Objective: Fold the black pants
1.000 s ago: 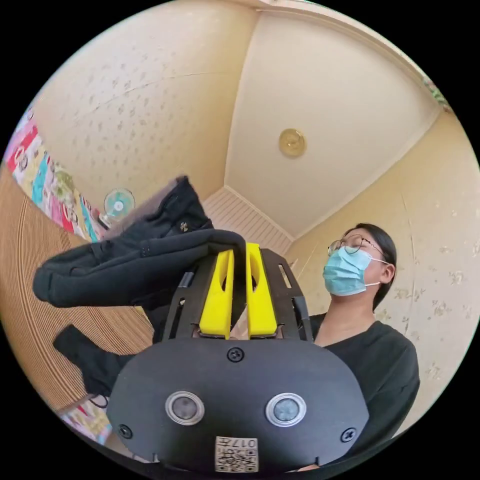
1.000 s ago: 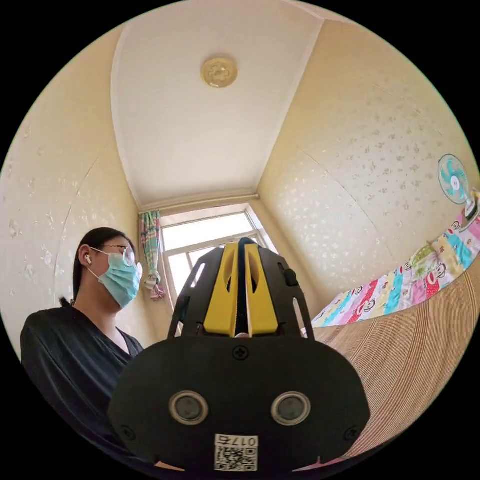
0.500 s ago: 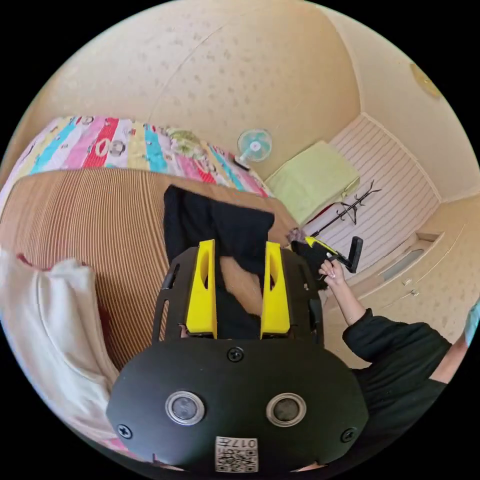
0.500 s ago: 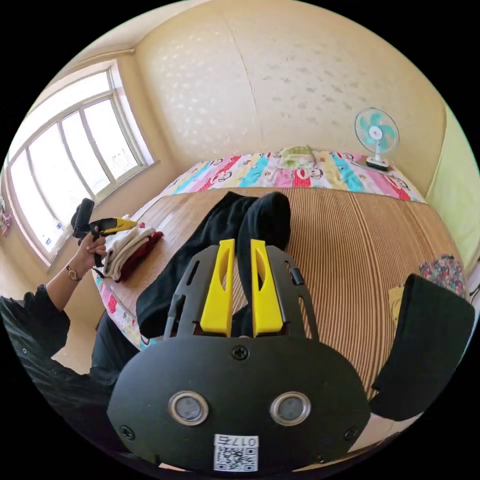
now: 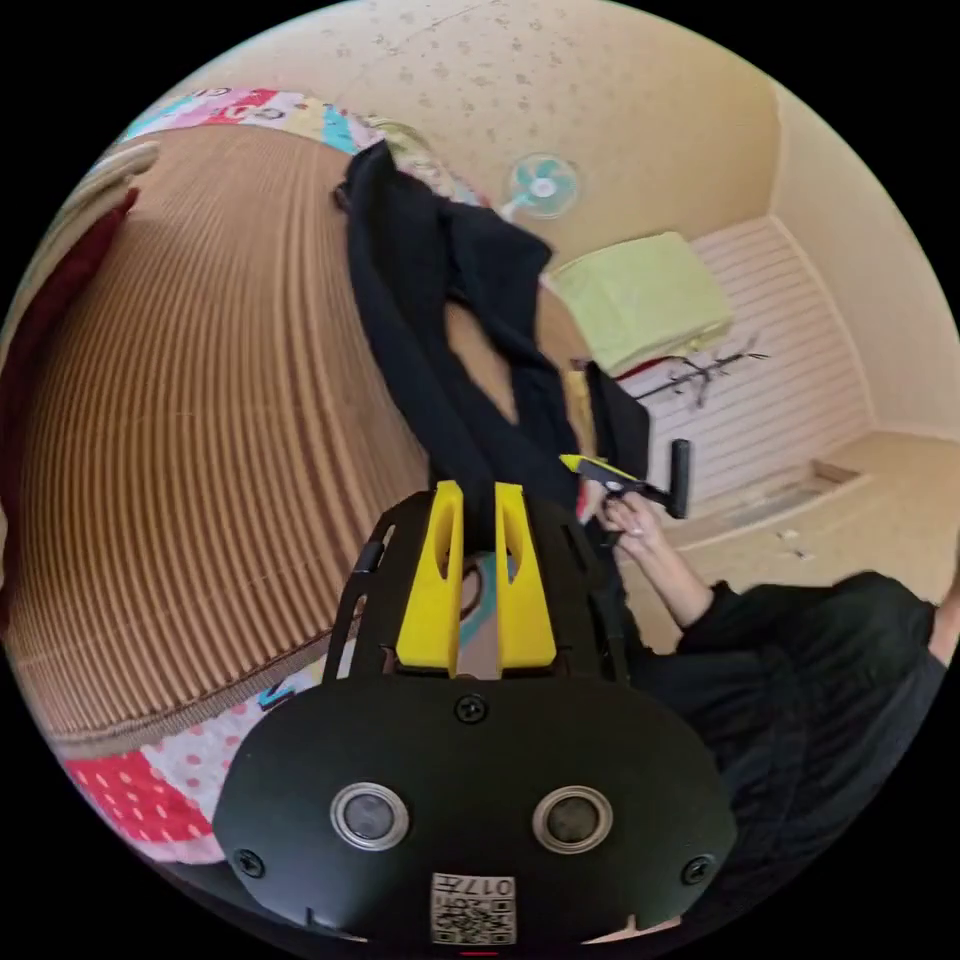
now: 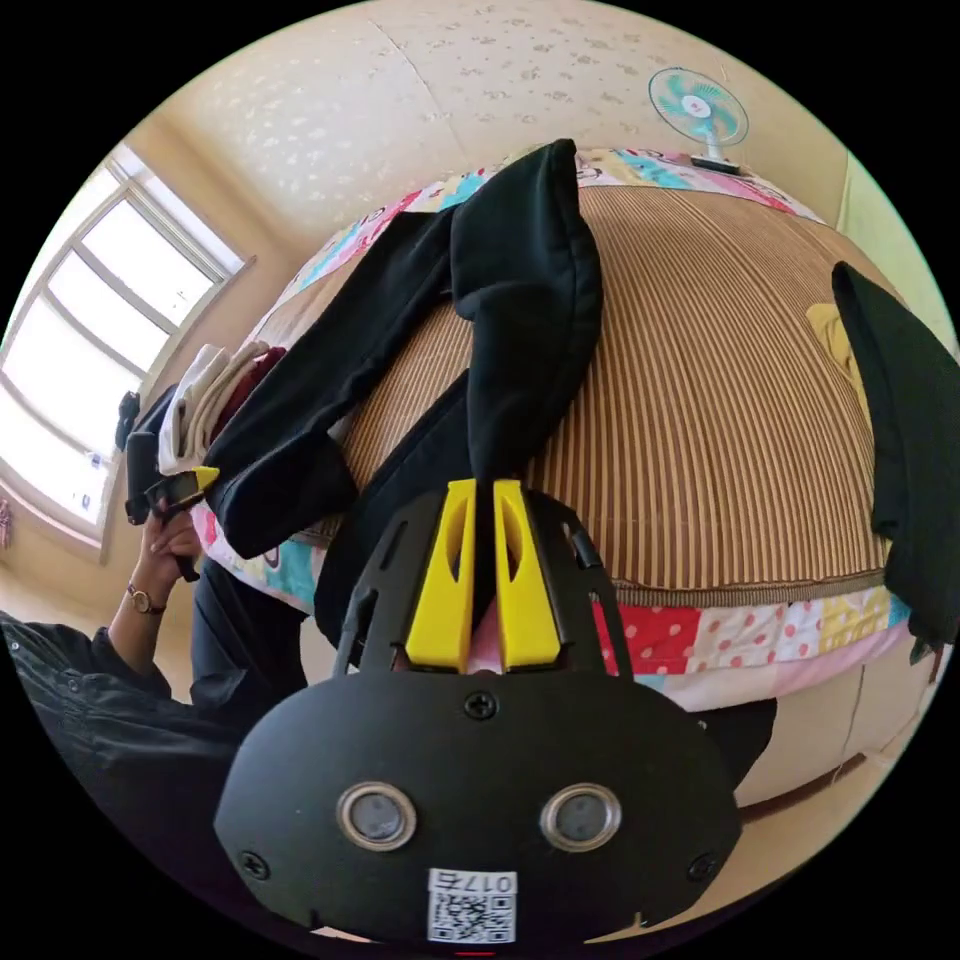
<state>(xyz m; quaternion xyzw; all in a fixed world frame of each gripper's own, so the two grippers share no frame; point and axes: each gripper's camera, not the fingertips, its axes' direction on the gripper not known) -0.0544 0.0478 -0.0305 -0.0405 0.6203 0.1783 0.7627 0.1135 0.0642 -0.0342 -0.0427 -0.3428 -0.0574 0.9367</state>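
The black pants [image 5: 420, 290] lie stretched over the striped brown mat [image 5: 200, 400], running from the far side back to my left gripper [image 5: 475, 498], whose yellow jaws are shut on black cloth. In the right gripper view the pants [image 6: 525, 270] drape over the mat [image 6: 720, 400] and hang off the bed's near edge. My right gripper [image 6: 483, 495] is shut on a fold of them. A hand holds the right gripper [image 5: 612, 474] beside the pants; the left gripper [image 6: 178, 488] sits at the end of the other hanging part.
A stack of folded white and red clothes [image 6: 215, 395] lies on the mat near the window [image 6: 90, 330]. A separate black garment [image 6: 900, 420] and a yellow item [image 6: 835, 335] lie at the right. A fan [image 6: 697, 105] stands on the bed's far side. A person's dark sleeve [image 5: 800, 650] is close by.
A second ago the pants were held up toward the ceiling; they now lie on the mat. The left jaws, wide open half a second ago, have shut on the cloth.
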